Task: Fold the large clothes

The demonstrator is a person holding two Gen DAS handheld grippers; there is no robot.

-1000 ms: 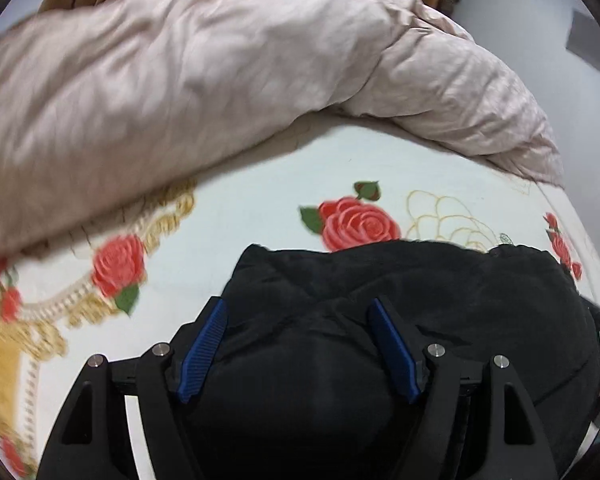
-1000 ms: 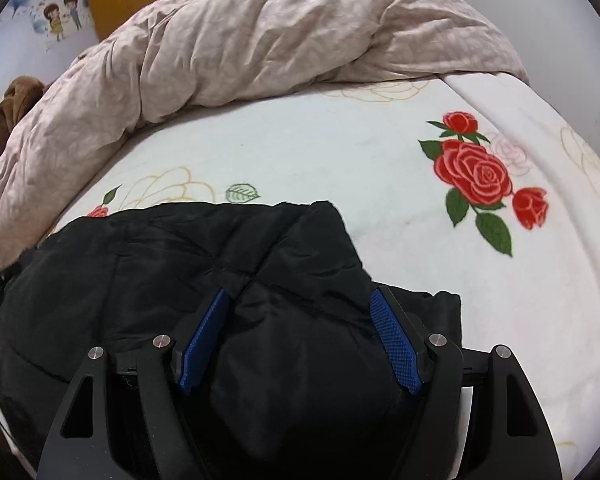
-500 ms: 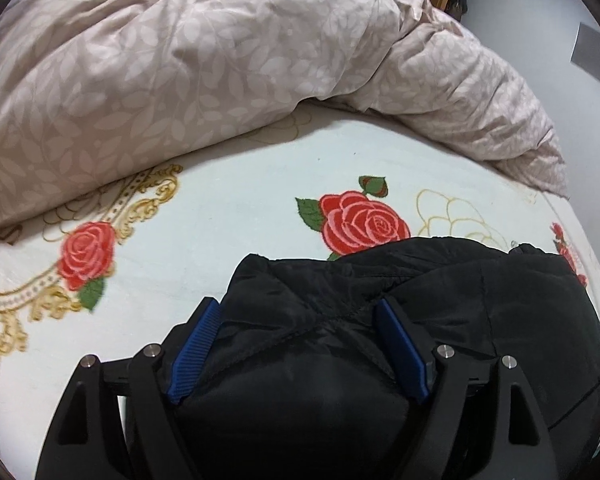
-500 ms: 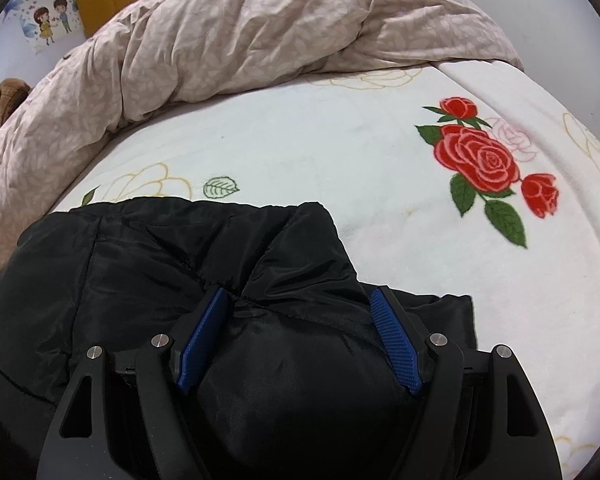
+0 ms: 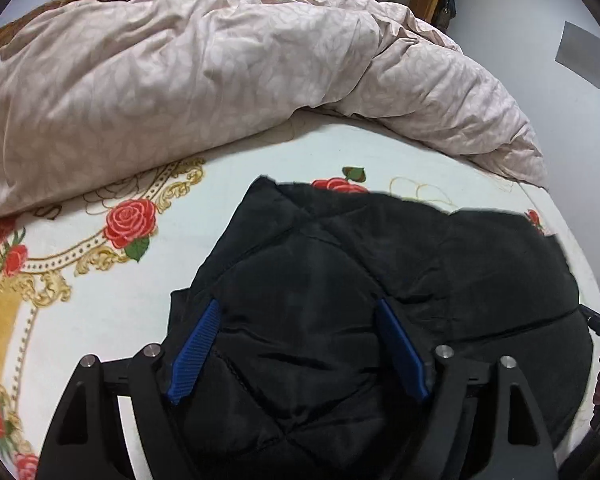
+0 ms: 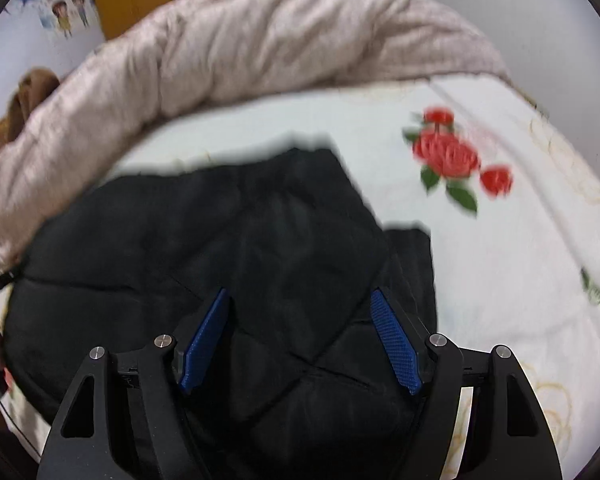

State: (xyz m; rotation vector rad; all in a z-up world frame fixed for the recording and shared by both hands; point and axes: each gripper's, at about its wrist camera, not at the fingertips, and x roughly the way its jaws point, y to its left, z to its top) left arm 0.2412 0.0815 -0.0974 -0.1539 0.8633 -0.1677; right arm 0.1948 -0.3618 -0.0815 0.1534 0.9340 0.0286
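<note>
Black quilted jacket [image 5: 400, 280] lies bunched on the rose-print bedsheet [image 5: 100, 320], below the pink duvet [image 5: 220, 80]. Left gripper [image 5: 296, 320] and right gripper [image 6: 300, 312] both spread wide over it, pinching nothing. Likely puffy, light, slippery; best grabbed at hem corners.

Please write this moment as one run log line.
left gripper: open over jacket | right gripper: open over jacket | bed: jacket lying

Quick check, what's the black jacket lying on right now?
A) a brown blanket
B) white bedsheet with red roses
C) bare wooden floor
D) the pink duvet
B: the black jacket lies on the white rose-print bedsheet, with the pink duvet bunched beyond it.
</note>
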